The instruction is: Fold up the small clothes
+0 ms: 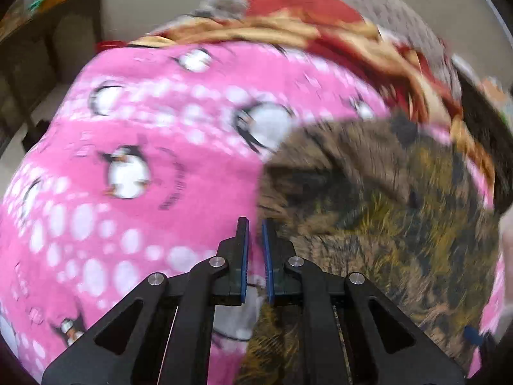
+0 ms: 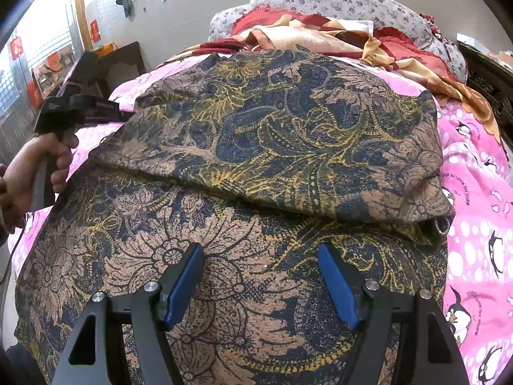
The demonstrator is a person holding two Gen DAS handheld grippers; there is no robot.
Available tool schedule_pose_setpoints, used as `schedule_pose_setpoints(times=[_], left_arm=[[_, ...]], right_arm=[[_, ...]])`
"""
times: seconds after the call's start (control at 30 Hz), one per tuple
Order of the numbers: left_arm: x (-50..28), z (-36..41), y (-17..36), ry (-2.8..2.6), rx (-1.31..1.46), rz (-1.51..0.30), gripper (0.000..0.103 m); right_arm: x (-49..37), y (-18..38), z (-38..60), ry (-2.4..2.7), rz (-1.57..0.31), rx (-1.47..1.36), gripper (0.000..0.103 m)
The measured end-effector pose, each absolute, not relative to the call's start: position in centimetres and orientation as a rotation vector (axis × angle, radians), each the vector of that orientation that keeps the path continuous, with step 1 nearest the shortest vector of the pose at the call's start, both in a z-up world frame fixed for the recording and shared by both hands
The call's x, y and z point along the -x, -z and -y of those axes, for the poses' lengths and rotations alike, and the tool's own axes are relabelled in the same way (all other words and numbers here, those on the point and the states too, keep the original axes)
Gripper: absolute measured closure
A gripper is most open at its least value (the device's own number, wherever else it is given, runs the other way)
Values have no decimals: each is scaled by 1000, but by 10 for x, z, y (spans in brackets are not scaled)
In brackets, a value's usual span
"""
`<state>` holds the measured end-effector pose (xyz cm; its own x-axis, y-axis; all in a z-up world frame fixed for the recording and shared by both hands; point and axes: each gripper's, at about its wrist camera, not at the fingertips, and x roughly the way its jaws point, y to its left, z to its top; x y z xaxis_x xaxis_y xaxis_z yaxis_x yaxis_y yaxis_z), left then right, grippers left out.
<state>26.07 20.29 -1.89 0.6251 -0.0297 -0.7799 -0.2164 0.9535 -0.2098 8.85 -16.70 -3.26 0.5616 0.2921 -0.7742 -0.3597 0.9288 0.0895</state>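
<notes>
Beside the pink penguin blanket (image 1: 128, 166), in the left wrist view, the left gripper (image 1: 255, 240) is clenched nearly shut at the edge of the one brown floral garment (image 1: 368, 208); whether it pinches cloth I cannot tell. On that blanket, in the right wrist view, the garment (image 2: 256, 147) shows one fold laid over; further folds look outstanding. The right gripper (image 2: 261, 284) hovers released above it.

garment (image 2: 256, 166) | brown-navy-yellow floral print | upper half folded over | flat on pink penguin blanket (image 2: 481, 224)
</notes>
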Motion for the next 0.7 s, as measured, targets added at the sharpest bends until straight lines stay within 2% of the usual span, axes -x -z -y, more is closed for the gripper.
schedule_pose_setpoints(times=[0.13,0.17,0.2,0.27,0.33,0.37,0.43,0.47,0.53,0.57,0.6,0.63,0.67,0.7], left_arm=[[-230,-178,-10,-26,230,-785,95],[-227,-167,-13,6,210,-775,94],[-225,-157,-12,37,195,-775,92],[-228,-140,1,52,174,-816,91],[-243,-134,26,12,175,-915,92],[-246,-137,36,1,190,-947,91],[-241,-145,42,22,238,-902,91],[-238,-149,44,27,265,-882,90],[-232,-151,47,29,268,-849,90],[-230,-152,48,28,265,-840,90],[-227,-153,49,28,266,-837,90],[-226,-155,50,28,267,-836,90],[-225,-157,50,28,265,-835,90],[-222,-156,49,28,262,-835,90]], right_arm=[[-91,-9,198,-337,-732,4,32],[-102,-22,205,-339,-696,11,40],[-113,-27,208,-343,-693,24,58],[-141,-27,214,-329,-738,46,63],[-167,-8,231,-332,-841,12,73],[-176,6,241,-318,-891,20,75],[-176,21,256,-296,-917,47,86],[-170,25,268,-307,-895,4,88],[-164,31,277,-269,-903,-19,88],[-163,33,280,-230,-914,-8,77],[-161,36,285,-184,-931,-21,53],[-163,40,293,-169,-947,-49,45],[-163,42,303,-189,-986,-128,43],[-165,40,304,-198,-1006,-140,47]])
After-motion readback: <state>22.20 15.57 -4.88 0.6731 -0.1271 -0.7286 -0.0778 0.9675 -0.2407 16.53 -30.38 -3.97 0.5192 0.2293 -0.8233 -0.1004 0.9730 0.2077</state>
